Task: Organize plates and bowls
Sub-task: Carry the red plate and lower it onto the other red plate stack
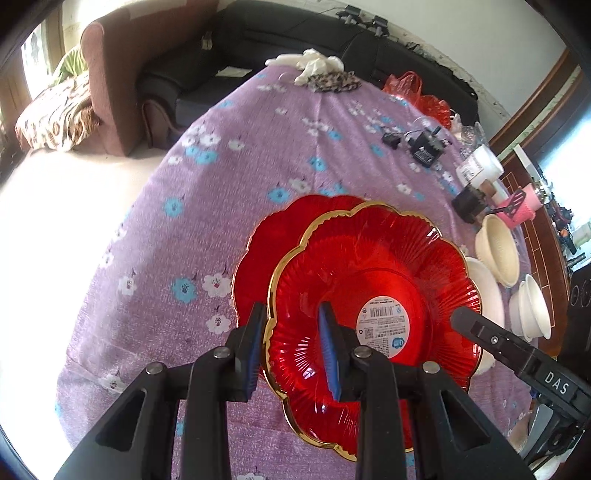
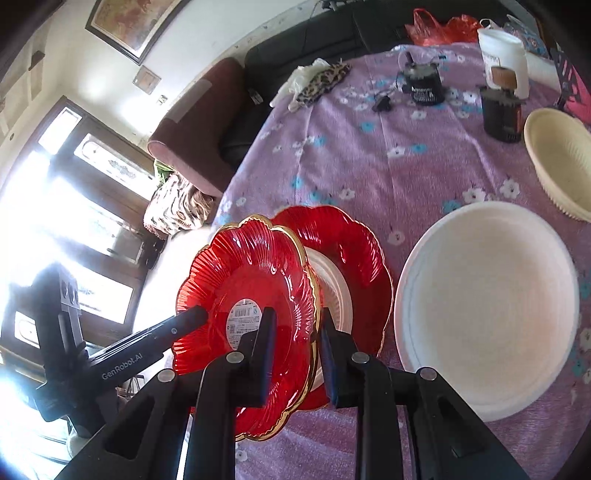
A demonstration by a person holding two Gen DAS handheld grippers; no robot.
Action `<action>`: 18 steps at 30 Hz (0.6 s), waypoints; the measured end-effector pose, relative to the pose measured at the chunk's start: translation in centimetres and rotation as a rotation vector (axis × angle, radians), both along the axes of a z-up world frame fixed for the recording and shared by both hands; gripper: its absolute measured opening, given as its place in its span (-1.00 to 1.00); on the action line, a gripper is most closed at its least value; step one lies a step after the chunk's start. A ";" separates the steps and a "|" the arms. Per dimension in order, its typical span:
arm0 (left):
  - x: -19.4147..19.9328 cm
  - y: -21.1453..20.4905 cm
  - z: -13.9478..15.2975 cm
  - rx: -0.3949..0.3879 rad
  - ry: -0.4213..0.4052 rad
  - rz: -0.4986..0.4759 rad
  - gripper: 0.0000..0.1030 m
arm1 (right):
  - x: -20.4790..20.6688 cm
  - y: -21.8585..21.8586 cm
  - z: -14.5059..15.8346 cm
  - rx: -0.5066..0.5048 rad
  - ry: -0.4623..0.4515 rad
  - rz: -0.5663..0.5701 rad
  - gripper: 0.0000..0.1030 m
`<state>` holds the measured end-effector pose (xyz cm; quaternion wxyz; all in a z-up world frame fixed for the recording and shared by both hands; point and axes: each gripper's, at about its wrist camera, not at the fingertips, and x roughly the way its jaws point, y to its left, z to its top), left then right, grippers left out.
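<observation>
A red gold-rimmed glass plate [image 1: 373,295] with a round label is held tilted above the purple cloth; it also shows in the right wrist view [image 2: 255,288]. My left gripper [image 1: 291,350] straddles its near rim. My right gripper [image 2: 295,354] straddles the opposite rim and shows as a black arm in the left wrist view [image 1: 491,339]. A second red plate [image 1: 269,251] lies under it on the table, also in the right wrist view [image 2: 354,251]. A white plate [image 2: 487,306] lies to the right, with a cream ribbed bowl [image 2: 557,158] behind it.
Stacked white bowls [image 1: 532,310] sit at the table's right edge. A black jar [image 2: 500,114], a white tub [image 2: 502,55], a black adapter [image 2: 424,86], a leopard cloth [image 2: 325,83] and a red bag [image 2: 439,29] stand at the back. A sofa [image 1: 110,85] is beyond.
</observation>
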<state>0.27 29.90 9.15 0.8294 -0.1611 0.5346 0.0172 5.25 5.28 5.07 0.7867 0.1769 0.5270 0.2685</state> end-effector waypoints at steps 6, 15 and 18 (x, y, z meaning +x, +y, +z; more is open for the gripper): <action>0.8 0.4 -1.6 -0.017 0.027 0.006 -0.49 | 0.9 0.7 -1.4 -0.028 0.016 0.002 -0.50; 1.2 1.1 -2.6 -0.045 0.029 0.028 -0.49 | 1.5 1.6 -2.7 -0.064 0.018 0.007 -0.49; 1.1 1.1 -2.5 -0.037 0.023 0.030 -0.47 | 1.6 1.8 -2.7 -0.071 0.009 0.005 -0.49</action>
